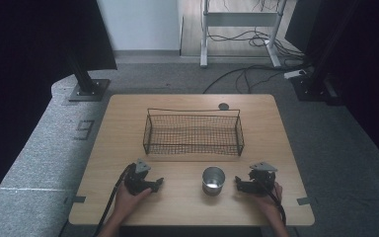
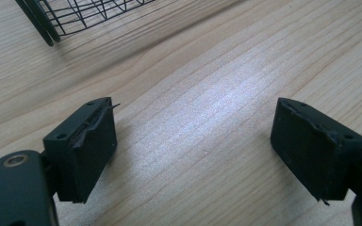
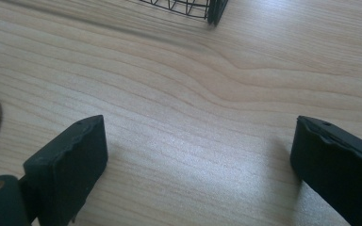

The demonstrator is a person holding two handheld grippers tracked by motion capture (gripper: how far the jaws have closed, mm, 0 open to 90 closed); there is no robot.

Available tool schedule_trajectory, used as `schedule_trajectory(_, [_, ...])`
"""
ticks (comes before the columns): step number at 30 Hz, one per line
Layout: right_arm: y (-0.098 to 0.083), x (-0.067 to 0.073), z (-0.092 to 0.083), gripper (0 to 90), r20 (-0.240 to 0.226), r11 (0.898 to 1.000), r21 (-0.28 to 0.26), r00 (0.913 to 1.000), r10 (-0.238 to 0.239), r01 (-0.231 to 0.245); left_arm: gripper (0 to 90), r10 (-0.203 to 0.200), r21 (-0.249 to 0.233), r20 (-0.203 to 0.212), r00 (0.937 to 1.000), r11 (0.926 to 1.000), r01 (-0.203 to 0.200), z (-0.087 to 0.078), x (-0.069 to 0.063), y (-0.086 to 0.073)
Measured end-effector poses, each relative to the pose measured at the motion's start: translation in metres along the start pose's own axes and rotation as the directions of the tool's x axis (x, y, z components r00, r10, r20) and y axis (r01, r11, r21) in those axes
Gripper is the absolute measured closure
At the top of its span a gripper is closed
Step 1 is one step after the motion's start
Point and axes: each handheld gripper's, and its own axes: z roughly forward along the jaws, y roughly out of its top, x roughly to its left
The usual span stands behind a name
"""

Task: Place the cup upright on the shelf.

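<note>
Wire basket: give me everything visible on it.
The wire basket is a black, rectangular, open-topped tray of thin metal mesh with a heavier wire rim and a raised wire at the back edge. It sits upright and level on the wooden table, toward the far middle, with its long side across the table. It looks empty. Nothing touches it but the table: the metal cup stands apart on the near side. One corner appears in each gripper view.
</note>
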Motion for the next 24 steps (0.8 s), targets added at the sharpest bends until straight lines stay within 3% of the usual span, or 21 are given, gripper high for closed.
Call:
schedule_trajectory(16, [-0.001,0.0,-0.002,9.1,0.004,1.0,-0.009,1.0,0.003,-0.003,14.9,0.0,0.0,0.0,1.0,1.0,0.0,0.0,0.0,0.0])
schedule_trajectory(20, [-0.002,0.006,-0.006,13.0,0.017,0.998,-0.05,0.9991,-0.039,0.04,14.8,0.0,0.0,0.0,1.0,1.0,0.0,0.0,0.0,0.0])
schedule_trajectory(24, [0.0,0.01,-0.012,13.6,-0.008,0.996,-0.077,0.9991,-0.042,0.041,14.8,0.0,0.0,0.0,1.0,1.0,0.0,0.0,0.0,0.0])
